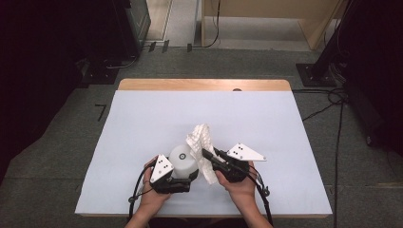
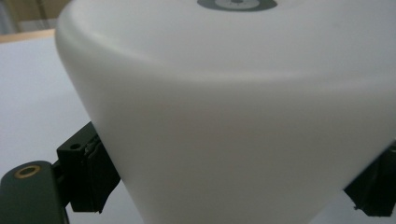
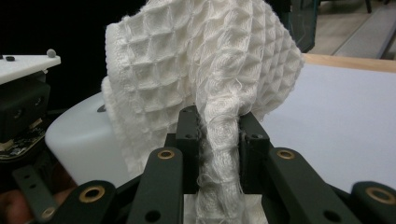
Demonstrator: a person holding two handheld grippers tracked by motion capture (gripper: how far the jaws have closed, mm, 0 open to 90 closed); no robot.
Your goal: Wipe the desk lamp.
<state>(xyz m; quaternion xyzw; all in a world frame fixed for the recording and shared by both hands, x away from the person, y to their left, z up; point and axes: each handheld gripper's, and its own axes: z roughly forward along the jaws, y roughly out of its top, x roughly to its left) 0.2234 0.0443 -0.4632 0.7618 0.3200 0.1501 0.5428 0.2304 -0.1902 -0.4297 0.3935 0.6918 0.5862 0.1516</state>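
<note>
- Pale blue-white sheeting is covering a rectangular wooden table (image 1: 142,84), leaving a strip of bare light wood showing along the far edge.
- Grey carpet floor (image 1: 57,156) is surrounding the table, with black cables (image 1: 338,123) trailing across it at the right.
- Dark equipment is standing in shadow at the far left and far right, and light wooden furniture (image 1: 266,19) is standing beyond the table.
- A white, smooth, rounded plastic vessel (image 1: 183,160) is sitting near the table's front edge, just left of centre; it is tapering narrower toward its lower end in the left gripper view.
- The left gripper (image 1: 183,178), held in the person's left hand (image 1: 153,197), is clamping this vessel (image 2: 243,121), its black jaws pressing against opposite sides.
- A white waffle-weave cotton cloth (image 1: 202,145) is rising in a bunch just right of the vessel, its folds touching the vessel's side.
- The right gripper (image 1: 205,154), held in the person's right hand (image 1: 240,185), is pinching a twisted fold of the cloth (image 3: 219,154) between its narrowly closed jaws.
- The rest of the cloth is standing above those jaws and draping toward the vessel (image 3: 79,140).
</note>
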